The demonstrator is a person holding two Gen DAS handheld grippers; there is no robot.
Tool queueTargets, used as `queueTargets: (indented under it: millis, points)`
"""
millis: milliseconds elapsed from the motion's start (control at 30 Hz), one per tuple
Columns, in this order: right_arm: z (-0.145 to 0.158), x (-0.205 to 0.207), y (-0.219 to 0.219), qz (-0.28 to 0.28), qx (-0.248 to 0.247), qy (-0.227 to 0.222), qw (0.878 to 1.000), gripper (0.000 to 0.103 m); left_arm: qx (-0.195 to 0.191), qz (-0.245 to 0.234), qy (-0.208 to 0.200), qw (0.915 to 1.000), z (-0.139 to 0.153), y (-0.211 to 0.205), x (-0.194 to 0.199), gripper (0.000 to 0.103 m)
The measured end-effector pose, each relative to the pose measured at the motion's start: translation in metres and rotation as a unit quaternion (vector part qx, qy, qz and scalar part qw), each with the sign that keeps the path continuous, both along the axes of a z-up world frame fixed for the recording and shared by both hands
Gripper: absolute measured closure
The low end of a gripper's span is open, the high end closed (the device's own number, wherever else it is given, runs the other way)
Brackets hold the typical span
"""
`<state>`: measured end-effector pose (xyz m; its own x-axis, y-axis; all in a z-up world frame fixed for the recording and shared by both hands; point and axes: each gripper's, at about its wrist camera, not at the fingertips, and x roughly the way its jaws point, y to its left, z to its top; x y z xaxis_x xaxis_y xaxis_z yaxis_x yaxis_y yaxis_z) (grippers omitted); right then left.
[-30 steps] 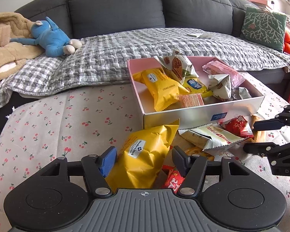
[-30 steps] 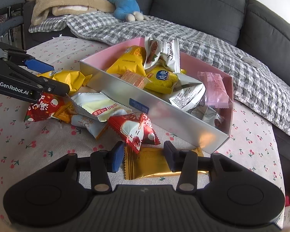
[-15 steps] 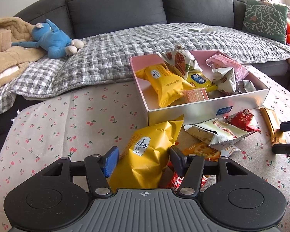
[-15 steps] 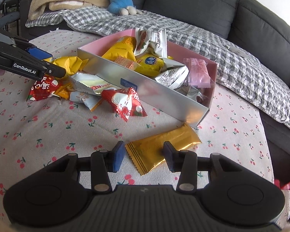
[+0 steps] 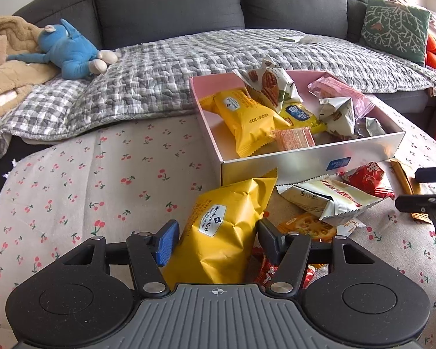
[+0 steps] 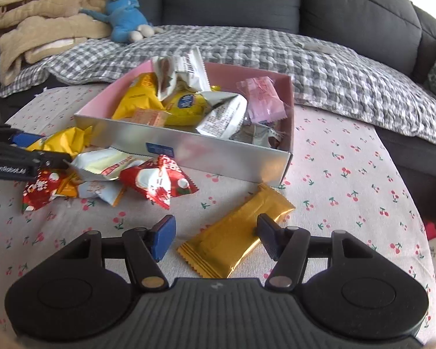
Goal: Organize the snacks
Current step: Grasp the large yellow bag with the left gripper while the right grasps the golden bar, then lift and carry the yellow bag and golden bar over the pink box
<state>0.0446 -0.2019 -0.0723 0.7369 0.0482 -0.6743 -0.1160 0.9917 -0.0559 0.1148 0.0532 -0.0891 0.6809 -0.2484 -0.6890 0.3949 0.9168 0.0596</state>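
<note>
A crinkled gold snack bar (image 6: 235, 238) lies flat between my opening right claw (image 6: 215, 237), slanting toward 1 o'clock, unpinched.

Both jaws opening: left hand-held gripper (image 5: 216, 241) (angled downward) around something, right hand-held gripper (image 6: 215, 237) too.

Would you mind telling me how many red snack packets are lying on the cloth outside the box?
2. One red packet lies in front of the box, beside the cream packet. The other red packet lies at the pile's left end, under the left gripper. More may be hidden.
</note>
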Motion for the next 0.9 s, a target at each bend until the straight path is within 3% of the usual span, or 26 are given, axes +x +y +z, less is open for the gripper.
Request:
queueTargets:
  millis: [233,367,500,533,900]
  points:
    - [-0.004,-0.002,-0.002,-0.032,-0.021,-0.013,0.999,0.045,-0.002,0.004,0.004,1.0000,-0.004,0.001,0.001,0.044]
    - [-0.006,-0.003,-0.007,-0.043,-0.026,-0.008,0.999,0.047,0.003,0.005,-0.003,1.0000,-0.003,-0.002,-0.002,0.050]
    - [-0.004,-0.001,-0.011,-0.041,0.000,0.002,0.999,0.074,0.006,0.006,-0.005,0.9999,-0.002,-0.002,-0.005,0.057]
    - [-0.003,-0.001,-0.009,-0.037,-0.001,0.002,0.999,0.075,0.006,0.007,-0.006,0.9999,-0.001,-0.002,-0.005,0.058]
    - [0.004,-0.007,-0.009,-0.036,0.011,0.020,0.999,0.077,0.018,-0.002,0.005,0.9998,0.011,-0.007,-0.013,0.066]
